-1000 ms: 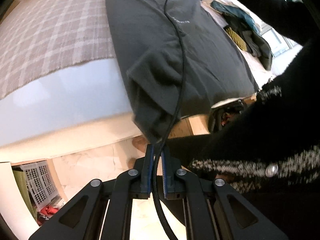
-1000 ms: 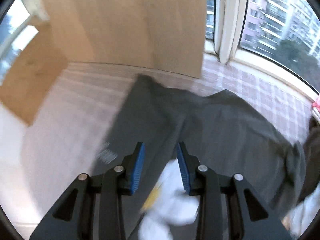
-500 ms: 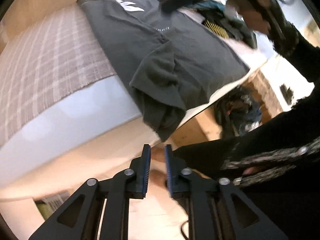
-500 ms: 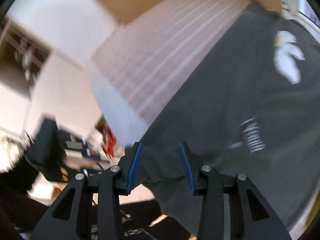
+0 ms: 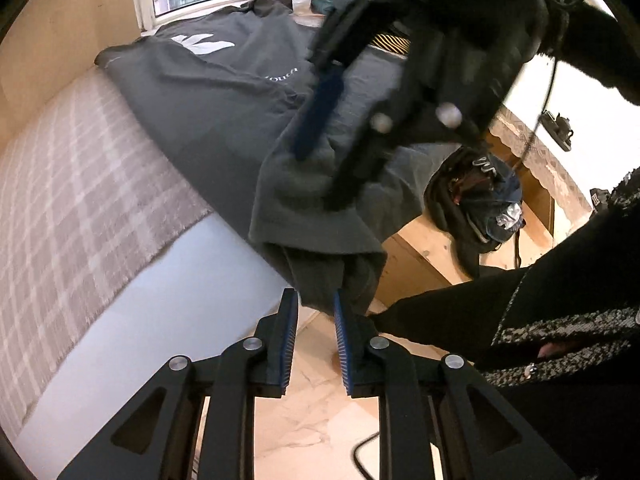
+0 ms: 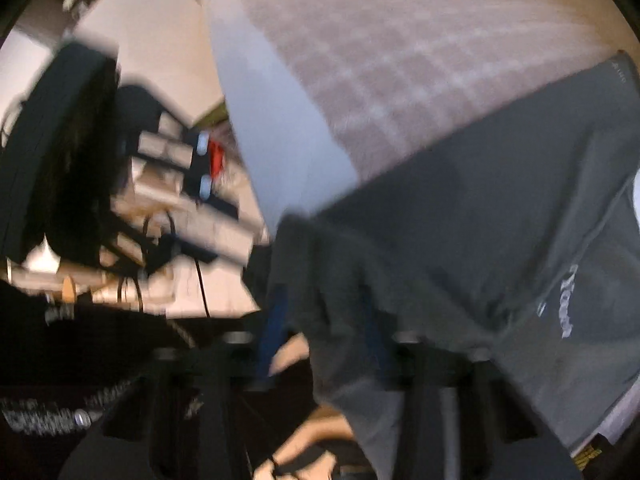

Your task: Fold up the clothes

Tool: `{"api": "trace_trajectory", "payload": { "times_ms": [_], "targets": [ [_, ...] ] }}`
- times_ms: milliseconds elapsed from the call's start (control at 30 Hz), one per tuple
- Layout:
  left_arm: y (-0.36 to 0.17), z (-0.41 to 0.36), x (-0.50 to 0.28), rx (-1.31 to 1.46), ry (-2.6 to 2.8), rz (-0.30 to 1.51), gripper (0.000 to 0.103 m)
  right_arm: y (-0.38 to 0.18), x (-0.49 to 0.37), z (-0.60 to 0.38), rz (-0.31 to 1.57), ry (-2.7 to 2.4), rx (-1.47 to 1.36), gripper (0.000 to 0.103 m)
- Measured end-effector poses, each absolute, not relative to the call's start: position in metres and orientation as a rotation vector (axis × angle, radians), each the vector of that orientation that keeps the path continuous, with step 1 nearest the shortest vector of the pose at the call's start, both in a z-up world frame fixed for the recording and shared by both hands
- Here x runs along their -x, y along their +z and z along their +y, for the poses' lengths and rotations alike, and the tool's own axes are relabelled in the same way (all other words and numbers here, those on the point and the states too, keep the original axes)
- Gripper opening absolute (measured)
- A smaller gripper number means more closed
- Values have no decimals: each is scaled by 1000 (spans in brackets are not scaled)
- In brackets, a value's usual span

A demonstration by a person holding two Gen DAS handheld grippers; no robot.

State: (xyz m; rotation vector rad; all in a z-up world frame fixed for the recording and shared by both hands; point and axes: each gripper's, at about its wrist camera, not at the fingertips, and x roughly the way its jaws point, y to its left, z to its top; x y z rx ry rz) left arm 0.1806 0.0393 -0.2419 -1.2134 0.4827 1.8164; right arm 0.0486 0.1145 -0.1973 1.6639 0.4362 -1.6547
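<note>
Both grippers converge on the shirt's hanging corner

The left gripper (image 5: 314,312), parted wider than half a second ago, now straddles the dark grey T-shirt (image 5: 224,92) drooping off the bed (image 5: 80,168); the right gripper (image 5: 320,176) has arrived above, fingers apart, poised to pinch the fabric.

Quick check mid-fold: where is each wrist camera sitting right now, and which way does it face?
Left wrist: below the bed edge, facing up along the left gripper at the hanging grey shirt; the right gripper and a dark sleeve show.
Right wrist: above the shirt's overhang, blurred, facing the bed's corner; fingers show.
Shared: shirt, plaid blanket.
</note>
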Motion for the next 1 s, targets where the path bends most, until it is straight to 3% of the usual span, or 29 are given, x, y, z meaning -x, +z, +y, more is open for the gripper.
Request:
{"api": "trace_trajectory", "payload": {
  "times_ms": [67, 100, 133, 167, 200, 267, 400, 533, 567, 600, 1000],
  "targets": [
    [-243, 39, -178, 1215, 1810, 472, 18, -192, -52, 117, 523, -1672, -1647, 7],
    [-243, 39, -177, 1216, 1807, 466, 18, -189, -54, 118, 564, -1682, -1637, 12],
    [-243, 39, -176, 1217, 1804, 461, 18, -184, -50, 119, 578, -1712, -1623, 20],
    [-243, 40, -175, 1218, 1801, 455, 18, -179, -42, 120, 554, -1742, -1623, 39],
    [-244, 40, -174, 1219, 1798, 450, 18, -174, -34, 120, 531, -1768, -1619, 49],
    [-244, 40, -171, 1221, 1791, 439, 18, -168, -25, 113, 513, -1759, -1559, 49],
    [-245, 36, -169, 1243, 1784, 417, 18, -183, -16, 93, 667, -1674, -1496, 53],
    [-243, 30, -172, 1272, 1788, 411, 15, -205, -16, 90, 602, -1530, -1551, 49],
    [-241, 29, -173, 1273, 1793, 411, 15, -206, -21, 90, 612, -1513, -1553, 24],
    [-240, 28, -175, 1275, 1798, 412, 15, -206, -26, 92, 623, -1498, -1554, 7],
    [-230, 54, -172, 1191, 1781, 520, 18, -161, -37, 128, 489, -1587, -1444, 7]
  ]
}}
